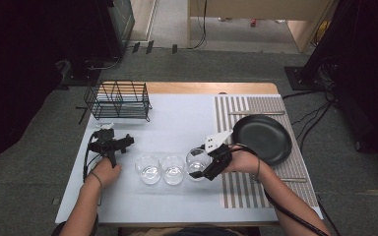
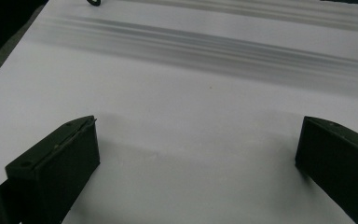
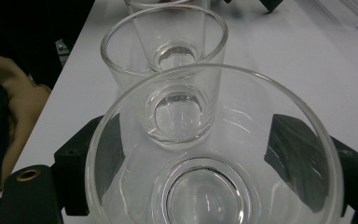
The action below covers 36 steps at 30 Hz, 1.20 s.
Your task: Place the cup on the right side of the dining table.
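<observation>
Right at the lens, a clear glass [image 3: 214, 154] sits between the right gripper [image 3: 205, 163]'s two black jaws, one on each flank, clamped on its wall. Its axis stands upright, mouth up. Taking the black plate [image 1: 262, 138] as the mark: the white table [image 1: 177, 118] spreads to its left, the wire rack [image 1: 119, 100] sits well to its far left, and the held glass [image 1: 198, 160] is just off its near-left rim, heading a row with two more glasses [image 1: 161, 168] leftward. The left gripper [image 1: 109, 144] rests farthest from the plate, jaws released over bare table. So the right hand is the nearer one.
</observation>
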### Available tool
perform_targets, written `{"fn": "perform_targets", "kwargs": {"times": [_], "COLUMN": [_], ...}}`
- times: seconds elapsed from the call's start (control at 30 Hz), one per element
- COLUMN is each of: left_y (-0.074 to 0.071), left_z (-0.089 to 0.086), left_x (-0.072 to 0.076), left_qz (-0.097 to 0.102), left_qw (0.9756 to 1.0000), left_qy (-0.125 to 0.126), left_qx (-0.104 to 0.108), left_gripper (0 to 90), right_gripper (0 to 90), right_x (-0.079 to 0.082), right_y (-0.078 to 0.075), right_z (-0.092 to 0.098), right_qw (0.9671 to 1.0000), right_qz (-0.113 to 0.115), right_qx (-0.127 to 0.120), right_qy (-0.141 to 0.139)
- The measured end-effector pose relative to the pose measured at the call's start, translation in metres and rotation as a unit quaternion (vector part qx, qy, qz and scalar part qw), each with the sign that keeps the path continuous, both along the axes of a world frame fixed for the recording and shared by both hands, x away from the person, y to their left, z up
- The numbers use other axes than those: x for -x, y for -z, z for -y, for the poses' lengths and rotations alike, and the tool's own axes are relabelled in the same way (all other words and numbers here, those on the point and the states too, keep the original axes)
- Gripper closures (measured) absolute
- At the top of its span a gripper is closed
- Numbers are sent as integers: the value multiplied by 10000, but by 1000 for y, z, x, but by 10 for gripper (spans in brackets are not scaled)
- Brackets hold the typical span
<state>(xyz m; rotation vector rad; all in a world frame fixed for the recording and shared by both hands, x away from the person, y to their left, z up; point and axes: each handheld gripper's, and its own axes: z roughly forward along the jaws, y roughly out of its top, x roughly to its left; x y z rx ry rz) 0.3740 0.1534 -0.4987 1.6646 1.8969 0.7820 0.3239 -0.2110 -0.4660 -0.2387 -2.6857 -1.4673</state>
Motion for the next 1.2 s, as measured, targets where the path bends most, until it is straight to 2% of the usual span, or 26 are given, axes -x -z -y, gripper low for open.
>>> {"fn": "perform_targets", "kwargs": {"times": [0.47, 1.2], "left_y": [0, 0], "left_z": [0, 0], "left_x": [0, 0], "left_qz": [6, 7], "left_qw": [10000, 10000], "left_qy": [-3, -2], "left_qx": [1, -2], "left_gripper": [0, 0], "right_gripper": [169, 172], "right_x": [-4, -7], "right_y": [-5, -7], "right_z": [3, 4], "right_qw": [9998, 9993], "right_qz": [6, 96], "right_qx": [-94, -77], "right_qy": [149, 352]}}
